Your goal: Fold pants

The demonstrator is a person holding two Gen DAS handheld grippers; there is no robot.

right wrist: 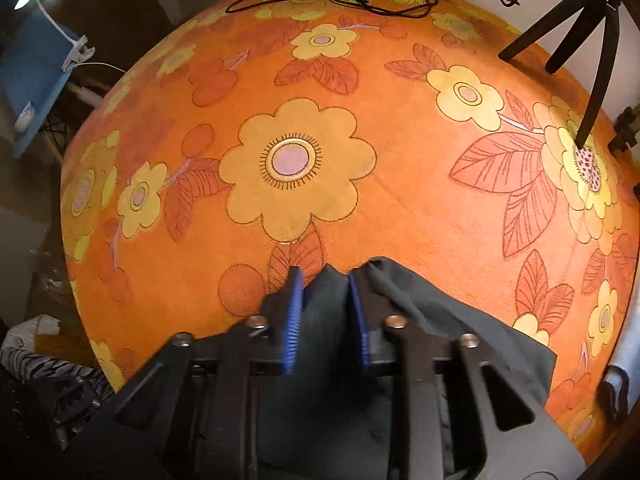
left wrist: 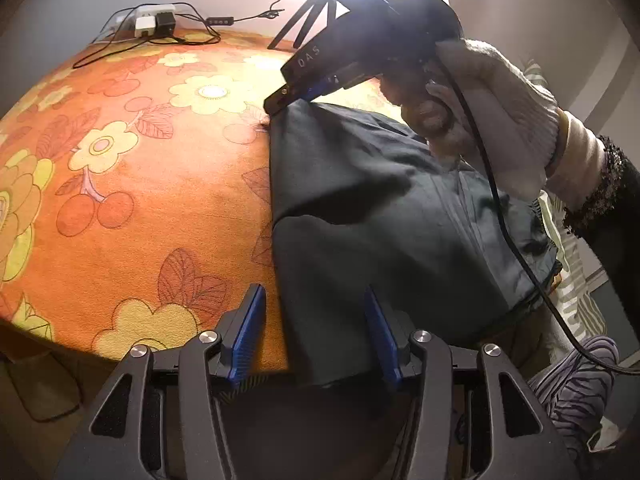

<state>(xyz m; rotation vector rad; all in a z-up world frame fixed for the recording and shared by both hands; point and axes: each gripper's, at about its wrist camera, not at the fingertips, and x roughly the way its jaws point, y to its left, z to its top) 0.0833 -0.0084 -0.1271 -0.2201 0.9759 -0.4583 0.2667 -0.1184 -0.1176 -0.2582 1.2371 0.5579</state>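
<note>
Dark grey pants (left wrist: 380, 216) lie folded on the orange flowered tablecloth (left wrist: 140, 168), toward the right side. My left gripper (left wrist: 312, 290) stands open at the near edge; the pants' near left edge lies between its blue pads (left wrist: 248, 332), which do not press it. My right gripper (left wrist: 280, 102), held by a gloved hand (left wrist: 500, 112), is down at the pants' far left corner. In the right wrist view the right gripper (right wrist: 324, 276) is shut on a raised fold of the pants (right wrist: 440, 312), with the dark cloth filling the gap between the blue pads (right wrist: 294, 320).
A power strip with adapters (left wrist: 154, 20) and loose cables (right wrist: 360, 4) sits at the table's far edge. Black tripod legs (right wrist: 592, 52) stand at the far right. Striped clothes (left wrist: 572, 384) lie off the table's right side, and a clip lamp (right wrist: 52, 24) is left of it.
</note>
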